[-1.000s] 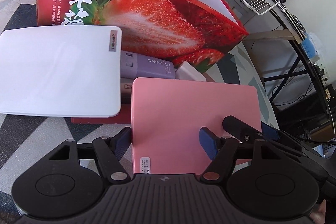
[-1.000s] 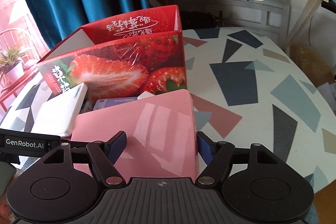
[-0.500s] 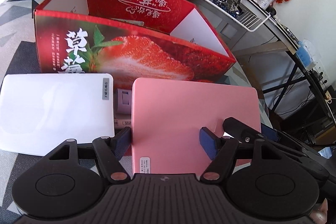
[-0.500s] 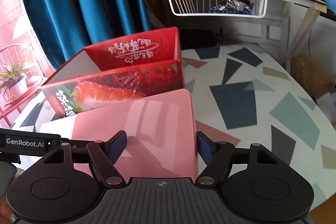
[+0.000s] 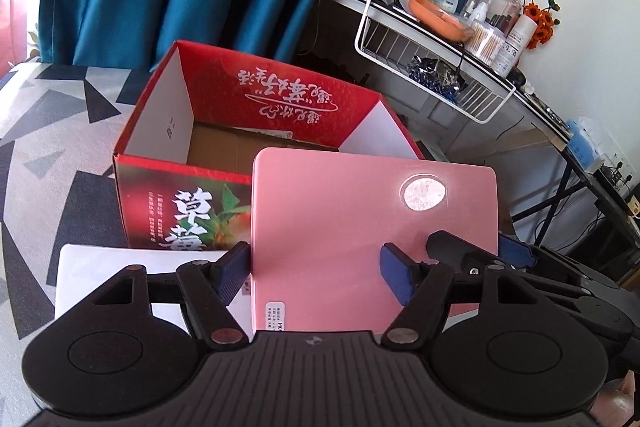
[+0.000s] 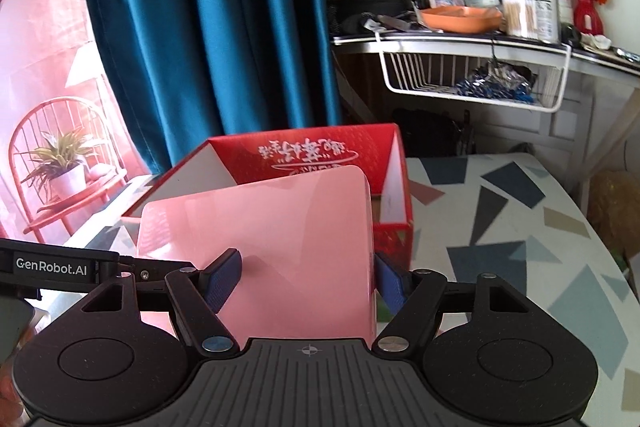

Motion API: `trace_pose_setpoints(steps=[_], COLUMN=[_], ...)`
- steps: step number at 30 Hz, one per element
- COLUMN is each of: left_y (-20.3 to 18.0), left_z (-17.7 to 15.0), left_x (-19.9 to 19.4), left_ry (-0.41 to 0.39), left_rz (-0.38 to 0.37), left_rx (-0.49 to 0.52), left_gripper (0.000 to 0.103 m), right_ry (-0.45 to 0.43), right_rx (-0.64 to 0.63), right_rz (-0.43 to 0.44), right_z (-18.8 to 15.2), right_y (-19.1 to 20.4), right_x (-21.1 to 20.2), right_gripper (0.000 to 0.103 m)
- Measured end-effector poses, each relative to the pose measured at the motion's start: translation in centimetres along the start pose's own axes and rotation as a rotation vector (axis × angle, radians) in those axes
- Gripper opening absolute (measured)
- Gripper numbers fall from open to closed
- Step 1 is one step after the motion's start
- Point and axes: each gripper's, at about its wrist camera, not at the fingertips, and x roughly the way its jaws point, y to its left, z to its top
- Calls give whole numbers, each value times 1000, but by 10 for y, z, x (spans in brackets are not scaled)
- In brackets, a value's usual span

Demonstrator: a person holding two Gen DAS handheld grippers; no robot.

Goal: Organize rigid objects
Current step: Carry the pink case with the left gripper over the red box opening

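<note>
From the left wrist view, the left gripper point(image 5: 314, 273) has its two blue pads point(image 5: 394, 279) on a flat pink box point(image 5: 360, 227). One pad sits at the box's left edge and the other lies on its top face, so I cannot tell if the jaws really pinch it. The pink box is smooth and shiny with round corners, and a bright round spot of light sits near its far right corner. It has a small white label near the bottom edge, but the words are too tiny to read. The box is held up in the air, just in front of an open red strawberry box point(image 5: 256, 131). That one has big white Chinese writing on its front and upside-down white writing on its inside back wall. The pink box hides part of its front. A flat white box point(image 5: 120, 267) lies on the patterned table point(image 5: 48, 131), partly hidden behind the gripper. The right gripper point(image 5: 480, 251) peeks in at the pink box's right edge.

From the right wrist view, the right gripper point(image 6: 308, 277) holds the pink box point(image 6: 280, 247) the same way, one pad on the face, one at the right edge. I cannot tell if it squeezes. The left tool's arm point(image 6: 52, 265) reads "GenRobot.AI". The strawberry box point(image 6: 320, 151) stands behind, mostly covered.
</note>
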Motion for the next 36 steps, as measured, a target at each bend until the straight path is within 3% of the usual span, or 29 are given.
trace_pose_setpoints(steps=[9,21,25,31,36], left_y=[15,31,42,46,45], left_z=[40,97,100,98,87], left_x=[-4,34,67,104,112], left_ry=[-59,-100,-34,85,89], left_rz=[55,88,94,114,144], left_rx=[13,35,38,74,141], left_gripper=[73,73,73,69,67], right_ry=[3,26,71,217,319], right_rx=[-48,-117,-125,-109,-49], right_rz=[73,124,122,89,78], right_z=[35,96,95,79,71], right_y=[12,8,0,-13,-25], right_x=[31,103,133,180,199], right_gripper=[68,67,67,67,65])
